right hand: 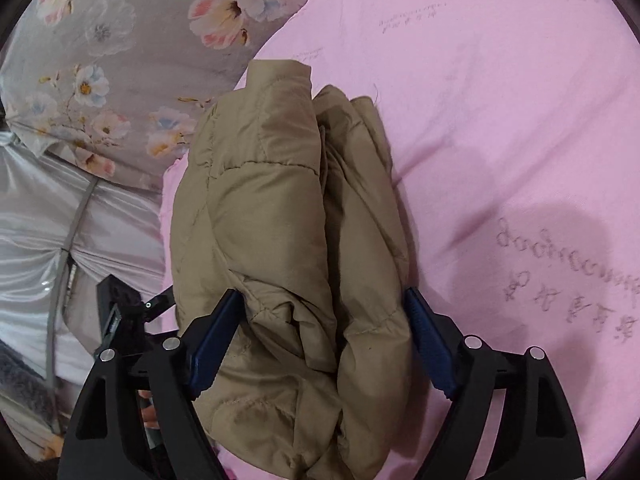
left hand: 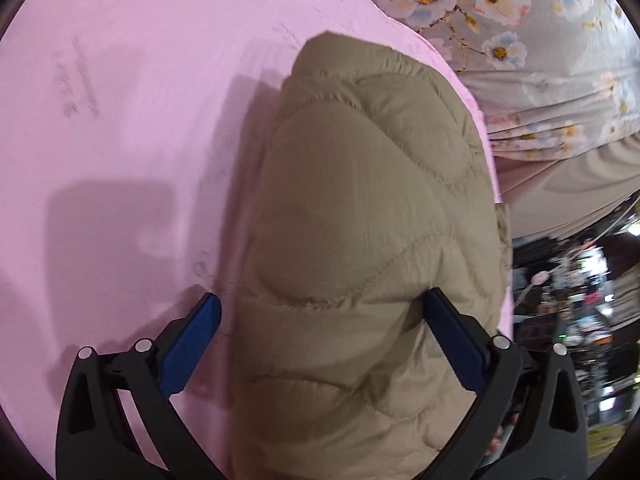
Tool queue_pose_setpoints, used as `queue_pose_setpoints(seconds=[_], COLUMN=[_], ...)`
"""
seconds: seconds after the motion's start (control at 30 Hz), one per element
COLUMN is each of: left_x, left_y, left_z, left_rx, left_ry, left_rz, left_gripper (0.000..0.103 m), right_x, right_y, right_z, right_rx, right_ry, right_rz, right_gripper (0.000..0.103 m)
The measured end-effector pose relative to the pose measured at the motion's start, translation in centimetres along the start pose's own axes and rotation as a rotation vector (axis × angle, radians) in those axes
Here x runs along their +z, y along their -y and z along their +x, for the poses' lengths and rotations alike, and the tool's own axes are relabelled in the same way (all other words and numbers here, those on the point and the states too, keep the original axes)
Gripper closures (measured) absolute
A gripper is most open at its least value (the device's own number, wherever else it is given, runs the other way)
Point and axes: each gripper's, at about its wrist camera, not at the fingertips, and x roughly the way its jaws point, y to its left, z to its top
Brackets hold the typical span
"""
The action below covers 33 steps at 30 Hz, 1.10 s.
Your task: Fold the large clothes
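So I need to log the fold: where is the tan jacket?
The tan jacket lies bundled on the pink sheet, near its edge beside the floral cover.

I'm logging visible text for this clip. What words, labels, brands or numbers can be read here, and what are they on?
Nothing can be read for certain.
Pink sheet, right wrist view: faint stitched writing, a looped line over a row of characters, seen upside down; not legible.
Pink sheet, farther up: thin lines of script; too small.
Pink sheet, left wrist view: grey marks; blurred.
Tan quilted jacket: no label or brand showing.
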Motion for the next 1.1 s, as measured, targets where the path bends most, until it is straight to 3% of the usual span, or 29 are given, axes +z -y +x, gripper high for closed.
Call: queue_pose_setpoints(seconds=[0.1, 0.3, 0.4, 0.47, 0.57, 0.67, 0.83, 1.0, 1.1], left_x=[-0.1, 0.1, 0.2, 0.5, 1.3, 2.9, 6.5, 11.9, 15.3], left_y=[-0.2, 1.2, 2.6, 3.6, 5.0, 6.4, 8.2, 8.3, 6.3], left_z=[1.4, 2.1, 1.9, 1.4, 0.3, -0.8, -3.2, -4.0, -3.6], left_rx=[-0.074, -0.053, -0.009, 0.035, 0.059, 0.076, 0.122, 0.172, 0.174], left_ry=[-0.027, -0.001, 0.036, 0.085, 0.154, 0.223, 0.372, 0.479, 0.51], left_rz=[-0.024, 0.031, 0.107, 0.17, 0.26, 0.334, 0.441, 0.494, 0.493], left_gripper=[0.005, 0.005, 0.006, 0.013, 0.025, 0.031, 0.031, 0.031, 0.031], right_x=[-0.2, 0.4, 0.5, 0.7, 1.2, 2.2, 5.6, 9.9, 12.2], right_y=[0.1, -1.6, -2.5, -3.8, -6.7, -10.3, -15.8, -18.8, -19.3], right_z=[1.3, 2.9, 3.1, 2.7, 2.1, 2.3, 3.8, 7.5, 10.4], right_rx=[0.056, 0.061, 0.079, 0.069, 0.028, -0.026, -0.049, -0.036, -0.023], right_ry=[-0.007, 0.01, 0.021, 0.045, 0.098, 0.163, 0.261, 0.309, 0.319], right_rz=[0.01, -0.04, -0.079, -0.14, -0.247, -0.367, -0.534, -0.598, -0.609], right_gripper=[0.018, 0.016, 0.034, 0.057, 0.071, 0.074, 0.074, 0.074, 0.074])
